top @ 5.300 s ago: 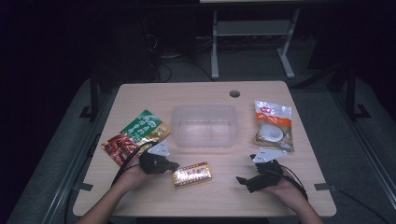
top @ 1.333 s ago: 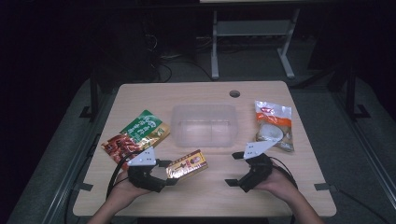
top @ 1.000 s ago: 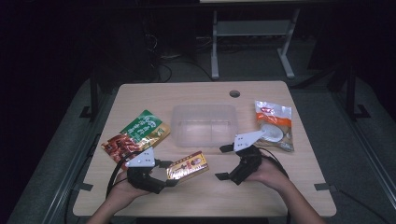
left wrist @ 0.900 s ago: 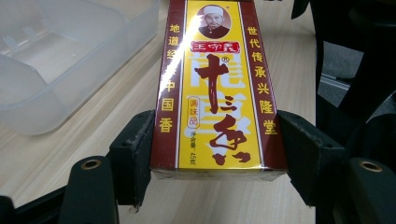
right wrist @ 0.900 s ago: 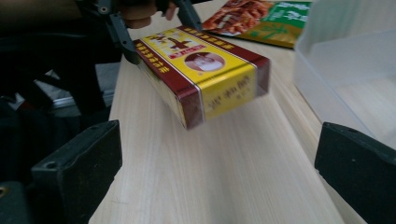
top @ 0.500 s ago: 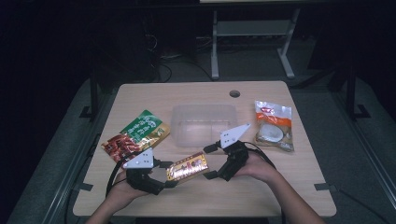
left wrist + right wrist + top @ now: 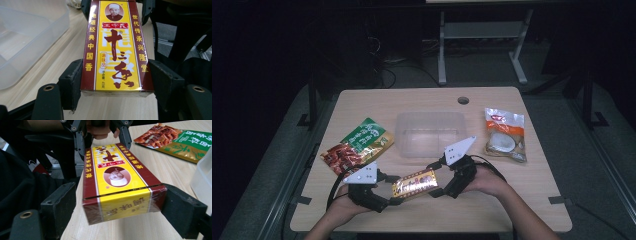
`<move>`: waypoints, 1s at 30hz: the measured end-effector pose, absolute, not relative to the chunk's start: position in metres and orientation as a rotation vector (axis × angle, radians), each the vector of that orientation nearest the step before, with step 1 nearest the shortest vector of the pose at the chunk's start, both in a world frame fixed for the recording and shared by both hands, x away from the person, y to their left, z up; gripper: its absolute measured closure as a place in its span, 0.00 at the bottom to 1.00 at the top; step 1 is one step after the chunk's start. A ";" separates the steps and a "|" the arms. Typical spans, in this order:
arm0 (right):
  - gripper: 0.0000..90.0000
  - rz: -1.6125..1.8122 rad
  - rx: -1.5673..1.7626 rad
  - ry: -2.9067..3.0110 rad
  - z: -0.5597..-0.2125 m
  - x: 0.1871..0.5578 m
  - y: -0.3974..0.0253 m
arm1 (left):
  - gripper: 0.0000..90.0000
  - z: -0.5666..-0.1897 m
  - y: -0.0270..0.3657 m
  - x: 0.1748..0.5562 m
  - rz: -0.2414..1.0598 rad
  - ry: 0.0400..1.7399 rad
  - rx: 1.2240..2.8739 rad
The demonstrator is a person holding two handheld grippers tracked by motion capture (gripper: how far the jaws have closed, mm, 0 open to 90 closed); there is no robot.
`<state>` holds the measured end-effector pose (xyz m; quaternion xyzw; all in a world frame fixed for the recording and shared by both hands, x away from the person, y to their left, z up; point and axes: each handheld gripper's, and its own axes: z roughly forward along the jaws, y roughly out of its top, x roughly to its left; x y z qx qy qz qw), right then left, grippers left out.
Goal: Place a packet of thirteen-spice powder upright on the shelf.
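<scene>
- Two claws met on one thing at this moment: the red-and-yellow spice box (image 7: 414,183), lifted just clear of the tabletop (image 7: 512,205) near its front edge, between your hands.
- Your left claw (image 7: 388,192) was grasping one end of the box; in the left gripper view its pads pressed both long sides of the spice box (image 7: 113,47).
- Your right claw (image 7: 436,179) stood released around the far end. In the right gripper view one pad looked against the box's (image 7: 120,182) side while the other stood apart from it, so I judged the handover begun, not finished.
- Done so far, by my reading: the box was picked up and offered across.
- Left to do: close the right claw, release the left, and probably carry the box to the clear plastic tub (image 7: 430,134) just behind it, which held nothing.
- Untouched on the tabletop were the green-and-red snack bag (image 7: 357,146) at the left and the orange-topped packet (image 7: 505,134) at the right.
</scene>
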<state>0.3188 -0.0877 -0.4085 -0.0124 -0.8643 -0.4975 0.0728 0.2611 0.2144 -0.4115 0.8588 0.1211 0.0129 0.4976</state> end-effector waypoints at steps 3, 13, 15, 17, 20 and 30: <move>0.24 -1.496 -0.032 -2.585 -0.408 0.317 -0.088 | 0.36 -0.412 0.214 0.260 0.026 0.285 2.073; 0.31 -1.507 0.004 -2.573 -0.406 0.313 -0.089 | 0.36 -0.413 0.214 0.260 -0.002 0.260 2.056; 0.31 -1.507 0.008 -2.574 -0.406 0.313 -0.090 | 0.36 -0.413 0.214 0.261 -0.006 0.256 2.055; 0.32 -1.512 0.018 -2.574 -0.405 0.312 -0.090 | 0.36 -0.414 0.215 0.261 -0.024 0.252 2.051; 0.33 -1.509 0.029 -2.575 -0.404 0.310 -0.090 | 0.36 -0.416 0.216 0.262 -0.045 0.241 2.046; 0.35 -1.446 0.030 -2.625 -0.405 0.306 -0.088 | 0.35 -0.423 0.213 0.266 -0.072 0.229 2.081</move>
